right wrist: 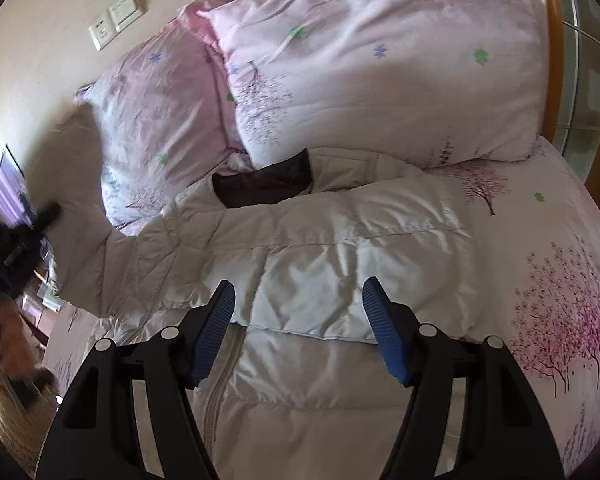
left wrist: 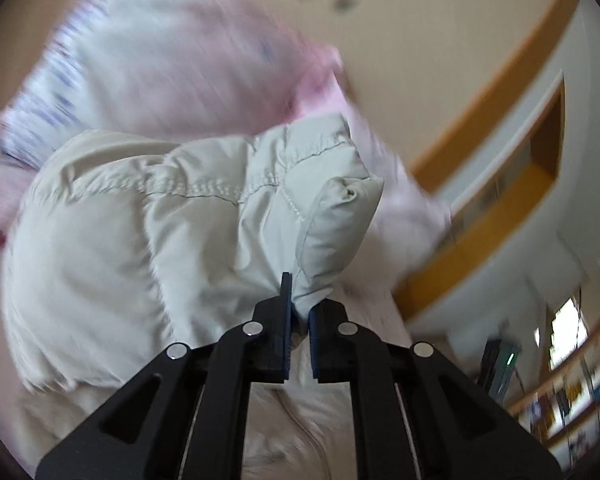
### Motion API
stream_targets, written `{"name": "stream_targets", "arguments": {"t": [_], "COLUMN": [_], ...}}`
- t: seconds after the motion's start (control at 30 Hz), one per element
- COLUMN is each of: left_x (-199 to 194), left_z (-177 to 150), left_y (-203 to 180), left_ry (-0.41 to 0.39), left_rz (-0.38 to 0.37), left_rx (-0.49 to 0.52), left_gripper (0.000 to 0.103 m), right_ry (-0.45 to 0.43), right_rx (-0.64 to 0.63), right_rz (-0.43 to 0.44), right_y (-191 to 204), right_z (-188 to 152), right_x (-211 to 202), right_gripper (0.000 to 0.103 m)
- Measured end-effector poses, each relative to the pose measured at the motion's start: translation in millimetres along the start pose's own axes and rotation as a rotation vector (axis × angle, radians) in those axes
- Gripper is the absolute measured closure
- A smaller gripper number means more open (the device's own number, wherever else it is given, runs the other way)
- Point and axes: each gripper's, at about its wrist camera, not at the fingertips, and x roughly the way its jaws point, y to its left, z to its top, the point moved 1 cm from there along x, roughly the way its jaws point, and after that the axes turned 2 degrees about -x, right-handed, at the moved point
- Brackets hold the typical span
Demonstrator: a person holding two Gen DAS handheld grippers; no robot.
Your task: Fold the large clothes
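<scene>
A bed covered in a pale sheet printed with pink blossom trees carried everything. Two pink flowered pillows lay at its head, against the wall, the larger one overlapping the smaller. A cream quilted jacket was spread across the middle of the bed, its dark-lined collar touching the front edge of the pillows and its zipper running toward the foot. One sleeve reached out to the bed's left edge.

The left gripper had its jaws pinched tight on a puffy fold of the jacket's sleeve, which bulged up just past the fingertips; the surroundings in that view were blurred.

The right gripper hung above the jacket's body with its blue-padded jaws spread wide, nothing between them.
</scene>
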Motion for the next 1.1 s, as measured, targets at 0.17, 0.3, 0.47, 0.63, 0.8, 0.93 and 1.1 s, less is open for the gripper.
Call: {"name": "stream_targets", "arguments": {"t": [0.17,0.3,0.47,0.63,0.8,0.93,1.1], "left_x": [72,115,79,5,-49,-73,-102], "left_z": [-38,-69,-75,-65,-69,-72,-80], "left_y": [-12,-20,-21,17,78,121,159], "left_ry": [0.169,0.260,0.195,0.032,-0.028,-0.003,0.009], "left_rz": [-0.001,0.061,0.074,0.139,0.295,0.450,0.588], "left_rx": [0.015,0.083,0.123,0.113,0.064,-0.008,-0.081], "left_gripper": [0.095,0.070,0.024,0.005,0.004,0.004,0.002], "right_ry": [0.011,0.053,0.111,0.218,0.309,0.301,0.168], "right_rx": [0.043,0.090,0.156,0.193,0.213,0.198,0.212], "right_rz": [-0.016,0.041,0.143,0.211,0.250,0.255,0.201], "right_y": [-12,-14,-10,-3,5,15,2], "right_z": [2,4,6,-2,-14,-18,-8], "right_x": [6,19,36,67,97,105,81], "right_gripper": [0.035,0.035,0.035,0.041,0.061,0.092,0.094]}}
